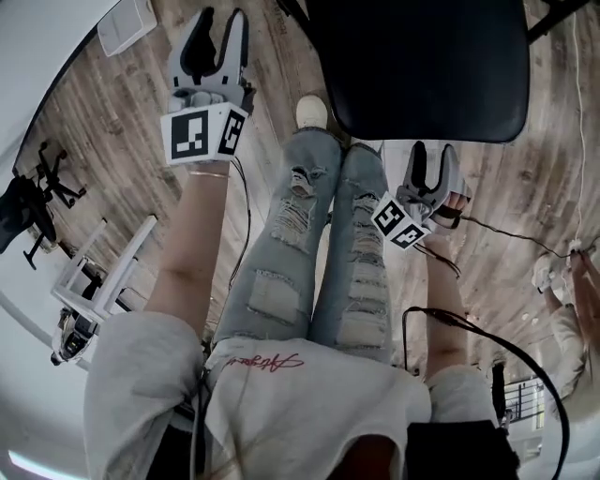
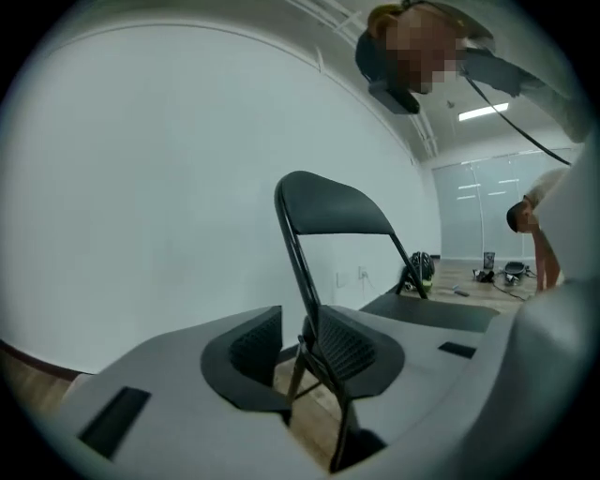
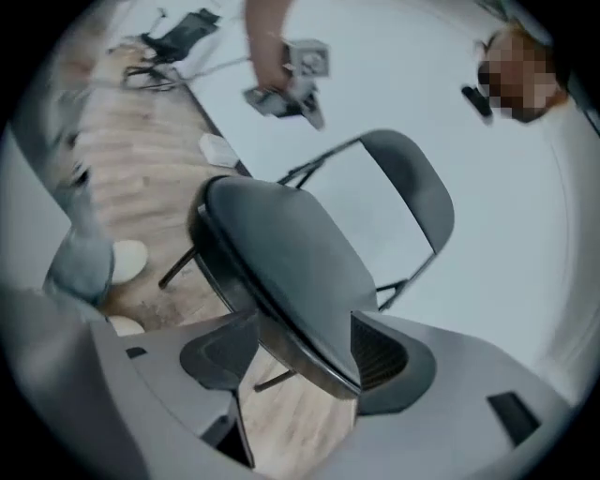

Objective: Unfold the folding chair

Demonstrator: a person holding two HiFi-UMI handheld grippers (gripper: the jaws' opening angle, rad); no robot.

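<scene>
My right claw [image 1: 433, 157] hangs wide and empty just short of the seat's front edge. My left claw [image 1: 220, 28] is partly parted and empty out to the side, the frame showing only beyond its gap. The folding chair [image 1: 422, 66] stands on the wooden floor [image 1: 122, 122] before my feet, seat flat, backrest [image 2: 328, 206] upright. I judge it unfolded, so no grip is needed.

Ahead: black padded folding chair [image 1: 427, 66] blocks you | front-left: bare wood-plank floor [image 1: 103, 122] open to you | behind chair: white wall [image 2: 141, 187]
</scene>
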